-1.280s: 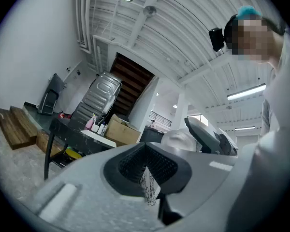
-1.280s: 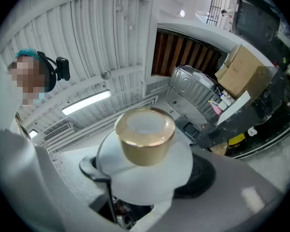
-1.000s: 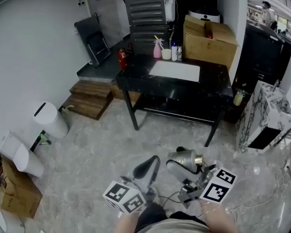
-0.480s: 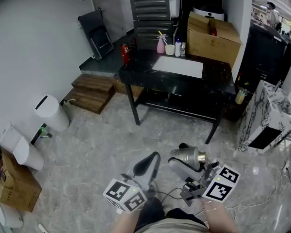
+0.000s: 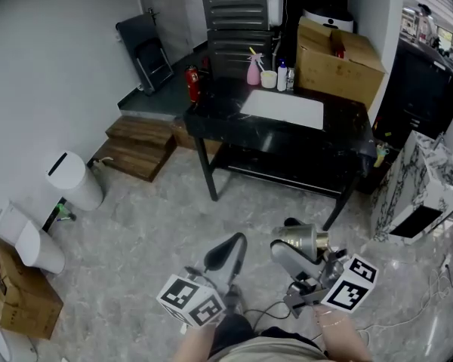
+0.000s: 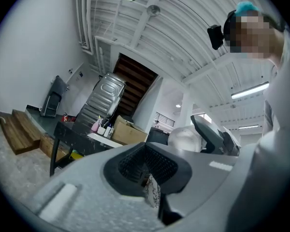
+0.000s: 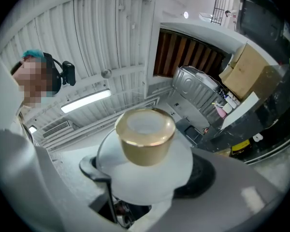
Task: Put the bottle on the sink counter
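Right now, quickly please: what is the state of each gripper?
Left gripper: shut, nothing between its jaws.
Right gripper: shut on the bottle.

Bare floor (image 5: pixel 151 232) is left open between the person and the bench (image 5: pixel 340 127), whose front and middle, around a white panel (image 5: pixel 283 109), can be reached from above. Its back edge is crowded by a pink spray bottle (image 5: pixel 253 70), a cup (image 5: pixel 269 79) and small bottles (image 5: pixel 285 76), with a red fire extinguisher (image 5: pixel 192 84) by the left rear corner and a cardboard box (image 5: pixel 338 53) behind the right. The sides are hemmed by a white bin (image 5: pixel 75 181) and wooden steps (image 5: pixel 140 149) on the left and a marbled cabinet (image 5: pixel 426 191) on the right.
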